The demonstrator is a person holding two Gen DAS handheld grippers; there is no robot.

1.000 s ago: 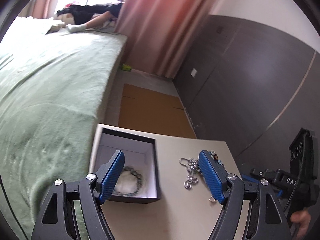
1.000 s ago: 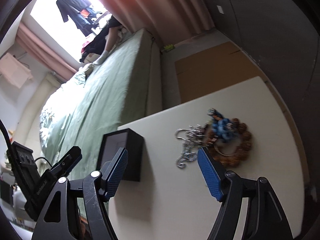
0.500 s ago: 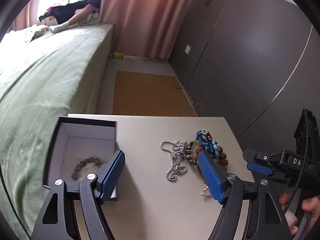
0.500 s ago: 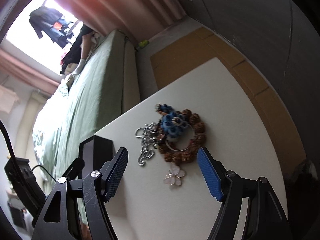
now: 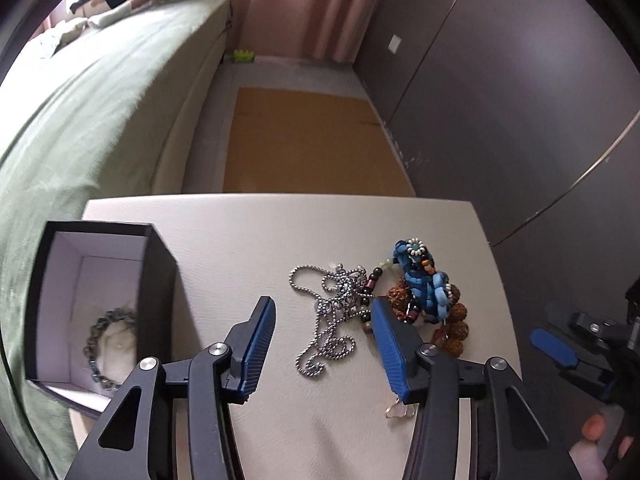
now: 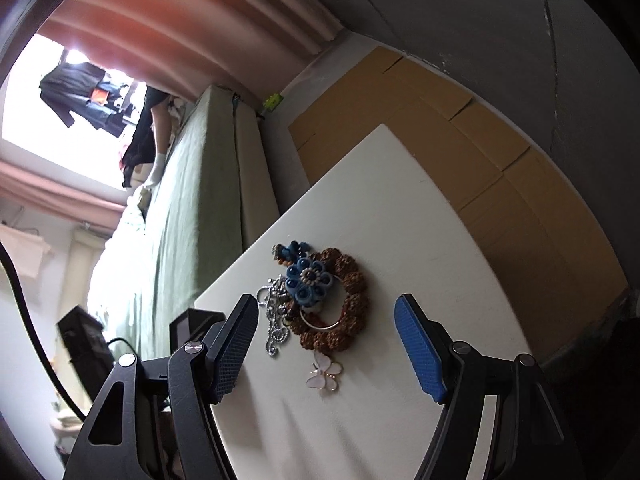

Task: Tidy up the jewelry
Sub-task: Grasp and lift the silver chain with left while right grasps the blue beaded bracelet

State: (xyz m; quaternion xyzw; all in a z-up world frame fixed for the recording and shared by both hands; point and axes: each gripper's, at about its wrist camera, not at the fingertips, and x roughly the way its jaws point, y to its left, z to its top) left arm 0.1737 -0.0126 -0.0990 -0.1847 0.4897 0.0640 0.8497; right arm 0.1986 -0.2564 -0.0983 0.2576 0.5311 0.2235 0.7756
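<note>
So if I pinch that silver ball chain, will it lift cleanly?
Probably not. The silver ball chain lies in loose loops, so it should droop limply. Its far end runs into the bead pile, so it may drag those along. Thin links could slip.

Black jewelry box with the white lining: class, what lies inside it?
Inside the black jewelry box with white lining, a dark beaded bracelet rests on the white floor. The box's near wall hides part of the bracelet and the floor's front edge.

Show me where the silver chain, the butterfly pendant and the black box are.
silver chain (image 5: 327, 330): left wrist view, middle of its tangled loops.
butterfly pendant (image 6: 325, 371): right wrist view, centre of its wings.
black box (image 5: 159, 276): left wrist view, right outer wall.
</note>
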